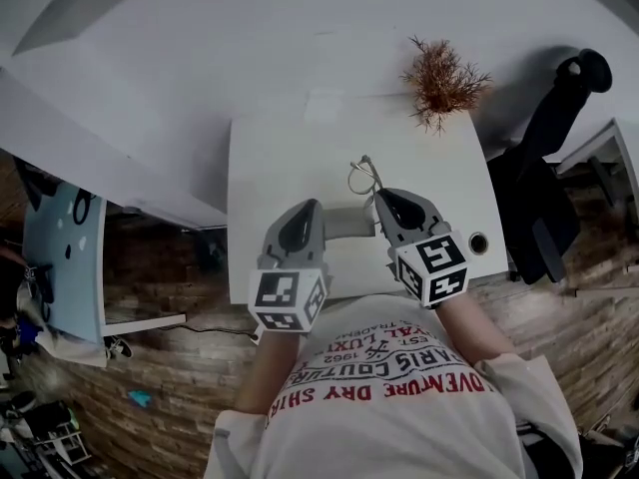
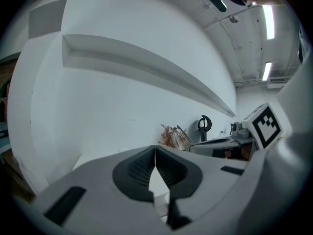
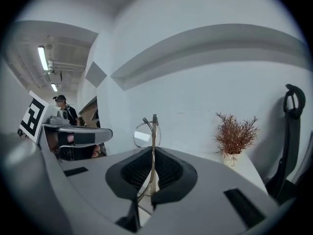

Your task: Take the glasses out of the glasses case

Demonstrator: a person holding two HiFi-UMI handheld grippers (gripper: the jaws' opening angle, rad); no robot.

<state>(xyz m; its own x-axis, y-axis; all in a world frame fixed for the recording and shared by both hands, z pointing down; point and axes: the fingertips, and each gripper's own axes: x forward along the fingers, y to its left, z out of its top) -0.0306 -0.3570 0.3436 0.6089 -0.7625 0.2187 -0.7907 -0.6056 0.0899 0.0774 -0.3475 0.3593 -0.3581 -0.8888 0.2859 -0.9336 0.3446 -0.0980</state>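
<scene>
In the head view we count 1 thin wire-framed pair of glasses (image 1: 364,176) already outside 1 grey oblong glasses case (image 1: 349,222) on the white table (image 1: 270,168), so we judge only the setting-down remains; in the left gripper view, the left gripper (image 2: 155,168) is closed tip to tip on nothing we can see; in the right gripper view, the right gripper (image 3: 153,165), the 2nd tool, pinches the glasses upright.

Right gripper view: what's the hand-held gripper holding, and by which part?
The right hand-held gripper pinches the glasses by their thin metal frame, beside one lens.
</scene>
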